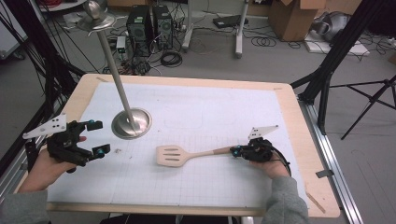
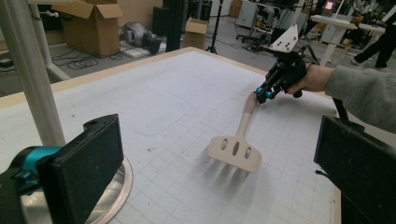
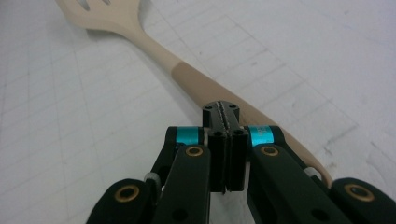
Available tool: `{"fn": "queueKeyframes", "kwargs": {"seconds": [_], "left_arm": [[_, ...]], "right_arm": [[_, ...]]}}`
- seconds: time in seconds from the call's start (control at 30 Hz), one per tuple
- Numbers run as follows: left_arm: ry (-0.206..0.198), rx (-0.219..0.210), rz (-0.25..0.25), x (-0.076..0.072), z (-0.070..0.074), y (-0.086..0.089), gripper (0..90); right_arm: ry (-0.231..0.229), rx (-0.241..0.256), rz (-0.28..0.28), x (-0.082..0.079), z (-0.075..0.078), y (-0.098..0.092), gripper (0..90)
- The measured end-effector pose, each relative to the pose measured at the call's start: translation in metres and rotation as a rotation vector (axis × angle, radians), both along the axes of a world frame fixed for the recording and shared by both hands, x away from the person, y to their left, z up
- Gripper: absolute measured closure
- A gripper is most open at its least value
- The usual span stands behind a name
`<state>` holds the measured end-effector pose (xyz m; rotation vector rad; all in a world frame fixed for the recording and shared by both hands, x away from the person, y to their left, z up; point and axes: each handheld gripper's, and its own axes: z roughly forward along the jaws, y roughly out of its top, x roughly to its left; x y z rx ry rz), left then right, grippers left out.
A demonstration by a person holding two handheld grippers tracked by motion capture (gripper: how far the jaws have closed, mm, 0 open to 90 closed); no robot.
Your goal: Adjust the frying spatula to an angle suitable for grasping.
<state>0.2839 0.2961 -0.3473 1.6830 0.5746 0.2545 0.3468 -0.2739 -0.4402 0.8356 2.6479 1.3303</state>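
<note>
Trouble here would come mostly from the grip on the handle. Going from biggest to smallest: the light wooden table with its white gridded mat carries a tall silver metal stand on a round steel base at the left, and the pale wooden slotted spatula lies flat near the middle of the mat, blade pointing left, handle running right.

The right gripper sits at the handle's right end. In the right gripper view its jaws are pressed together with no gap between the pads, and the handle passes under and beside them — I cannot tell whether they pinch any wood or merely rest on it. If they have closed above the handle, a lift would come up without the spatula, or would drag it sideways across the mat.

Even a true pinch this far from the blade is risky — the long, heavier blade end could swing down or twist out.

The left gripper hangs over the mat's left edge, jaws spread wide and holding nothing, close to the stand's base. A careless reach right could knock that base and rock the pole.
</note>
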Motion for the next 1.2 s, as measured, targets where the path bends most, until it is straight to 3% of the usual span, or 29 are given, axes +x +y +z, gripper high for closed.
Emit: {"fn": "queueKeyframes", "kwargs": {"seconds": [0.07, 0.27, 1.2], "left_arm": [[0.000, 0.000, 0.001, 0.000, 0.000, 0.000, 1.8], [0.006, 0.005, 0.004, 0.000, -0.002, 0.000, 1.8], [0.000, 0.002, 0.029, -0.014, -0.002, 0.015, 1.8]], "right_arm": [[0.008, -0.021, -0.005, 0.000, -0.002, 0.000, 90.0], [0.003, -0.014, -0.006, 0.002, -0.003, 0.000, 90.0], [-0.077, -0.055, -0.033, 0.021, -0.003, 0.022, 90.0]]}}
